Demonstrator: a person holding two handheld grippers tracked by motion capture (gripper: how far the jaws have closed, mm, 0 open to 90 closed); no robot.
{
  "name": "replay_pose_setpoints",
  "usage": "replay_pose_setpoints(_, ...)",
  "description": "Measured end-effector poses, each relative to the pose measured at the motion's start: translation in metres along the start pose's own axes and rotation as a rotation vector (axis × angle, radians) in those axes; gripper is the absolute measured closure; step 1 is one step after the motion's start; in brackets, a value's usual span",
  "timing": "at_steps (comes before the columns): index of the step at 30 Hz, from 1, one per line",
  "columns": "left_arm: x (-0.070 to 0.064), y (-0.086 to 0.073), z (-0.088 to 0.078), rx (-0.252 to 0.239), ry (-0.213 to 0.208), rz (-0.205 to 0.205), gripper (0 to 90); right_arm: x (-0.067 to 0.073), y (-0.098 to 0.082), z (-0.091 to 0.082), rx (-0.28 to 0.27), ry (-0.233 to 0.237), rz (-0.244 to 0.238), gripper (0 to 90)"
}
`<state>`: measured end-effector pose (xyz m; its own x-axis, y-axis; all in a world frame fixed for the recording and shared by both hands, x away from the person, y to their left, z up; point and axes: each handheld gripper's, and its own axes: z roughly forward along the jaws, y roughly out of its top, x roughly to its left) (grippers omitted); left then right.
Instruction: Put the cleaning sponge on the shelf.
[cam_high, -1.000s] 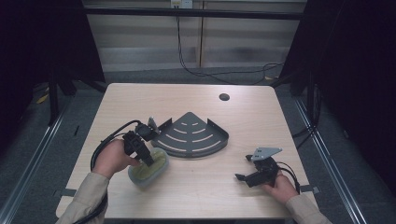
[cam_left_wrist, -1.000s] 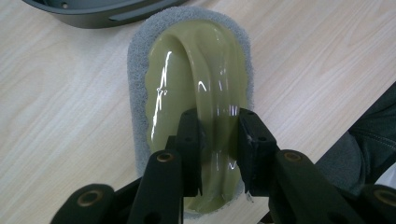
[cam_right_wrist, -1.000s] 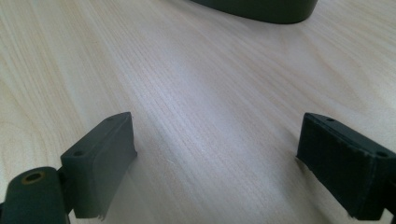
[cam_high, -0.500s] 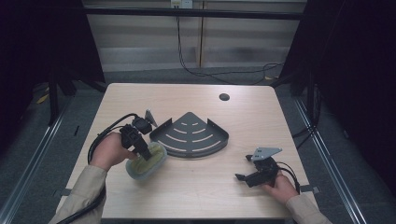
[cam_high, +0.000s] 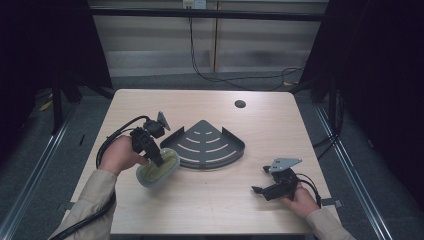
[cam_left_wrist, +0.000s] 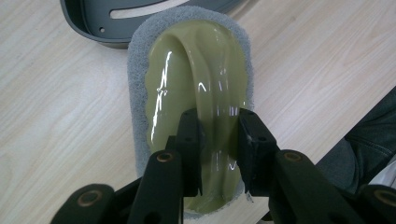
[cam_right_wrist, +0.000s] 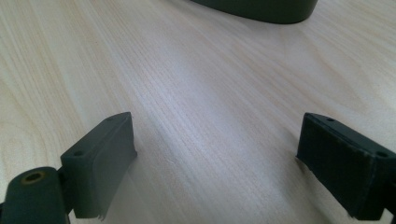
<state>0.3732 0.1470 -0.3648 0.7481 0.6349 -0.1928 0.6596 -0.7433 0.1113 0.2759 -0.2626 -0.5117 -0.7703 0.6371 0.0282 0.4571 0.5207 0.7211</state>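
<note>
A scrubbing sponge (cam_high: 159, 169) with an olive-green glossy handle and a grey pad lies on the table just left of a dark grey corner rack (cam_high: 206, 145). My left gripper (cam_high: 156, 159) is shut on the sponge's raised handle ridge (cam_left_wrist: 215, 116); the sponge's far end nearly touches the corner rack (cam_left_wrist: 116, 28). My right gripper (cam_high: 259, 190) rests low over bare wood at the front right, open, its two black fingers (cam_right_wrist: 105, 158) wide apart with nothing between them. The corner rack's edge (cam_right_wrist: 261, 9) shows at the top of the right gripper view.
A round dark cable hole (cam_high: 240, 104) sits near the table's far edge (cam_high: 200, 92). Cables trail from both grippers. A person's trouser leg (cam_left_wrist: 369, 140) shows past the table's front edge.
My left gripper has carried the sponge slightly up and right, closer to the corner rack. The right gripper has stayed in place.
</note>
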Motion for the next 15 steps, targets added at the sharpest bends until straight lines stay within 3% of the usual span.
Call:
replay_pose_setpoints(5,0.003,0.000,-0.006,-0.015,-0.002,-0.022,72.4,0.000,0.000,0.000,0.000,0.000,-0.001,10.6)
replay_pose_setpoints(15,0.009,0.005,-0.017,-0.013,-0.006,-0.026,72.5,0.000,0.000,0.000,0.000,0.000,-0.002,10.6)
